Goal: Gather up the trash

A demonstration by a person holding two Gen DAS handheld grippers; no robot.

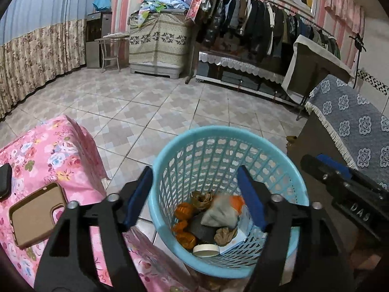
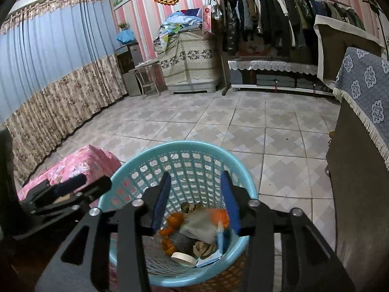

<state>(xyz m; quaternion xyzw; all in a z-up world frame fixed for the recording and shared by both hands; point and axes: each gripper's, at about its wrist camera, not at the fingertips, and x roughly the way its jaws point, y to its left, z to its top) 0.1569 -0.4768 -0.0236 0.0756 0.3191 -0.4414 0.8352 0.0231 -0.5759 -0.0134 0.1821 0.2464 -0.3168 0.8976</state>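
A light blue plastic mesh basket [image 1: 218,131] [image 2: 184,146] stands on the tiled floor below both grippers. In it lie orange peels [image 1: 184,210], crumpled brown paper [image 1: 225,234], a grey wad [image 1: 218,214], a round white lid [image 1: 206,250] and white paper. A pale blue stick-like piece [image 2: 220,237] leans inside the basket in the right wrist view. My left gripper [image 1: 194,194] hangs over the basket, open, nothing between its blue pads. My right gripper [image 2: 195,194] hovers over the same basket, open and empty. Each gripper also shows at the edge of the other view.
A surface under a pink floral cloth [image 1: 56,150] sits left of the basket, with a brown phone case [image 1: 36,216] and a black object [image 1: 4,177] on it. A dark cabinet under a blue patterned cloth [image 1: 352,121] stands close on the right. Tiled floor lies beyond.
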